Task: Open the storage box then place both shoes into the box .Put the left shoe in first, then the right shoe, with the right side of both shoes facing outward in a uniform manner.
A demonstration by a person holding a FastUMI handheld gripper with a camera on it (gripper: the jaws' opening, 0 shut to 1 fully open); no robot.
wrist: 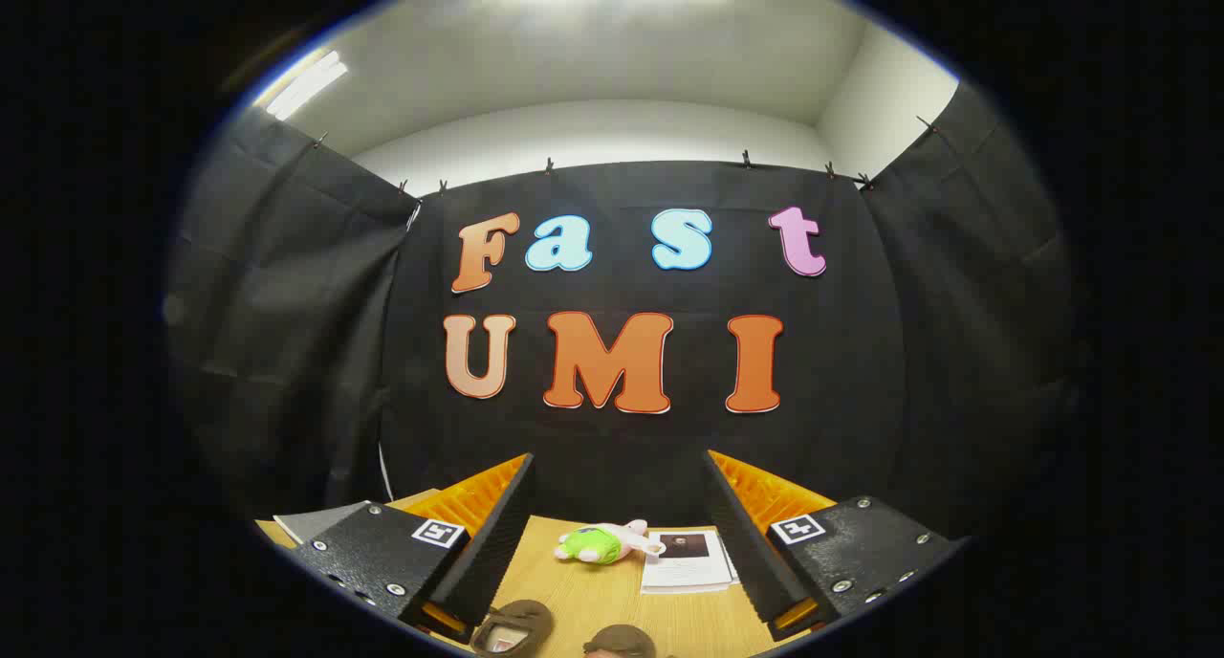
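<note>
The gripper (620,534) hangs wide open and empty, two brown rounded shoes (513,626) lying just below its fingers.

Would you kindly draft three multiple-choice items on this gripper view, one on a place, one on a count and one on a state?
1. Where does the plush toy lie?
A. On the wooden table, beside a printed sheet
B. Inside a box
C. Pinched by the fingers

2. How many brown shoes show near the fingers?
A. None
B. Two
C. Four

3. How does the gripper stand?
A. Shut on a shoe
B. Shut on the toy
C. Open, holding nothing

Answers:
1 A, the toy rests on the tabletop beyond the fingers, left of the sheet.
2 B, one shoe by the left finger, another shoe between the fingers.
3 C, the fingers are wide apart with nothing touching them.
</note>
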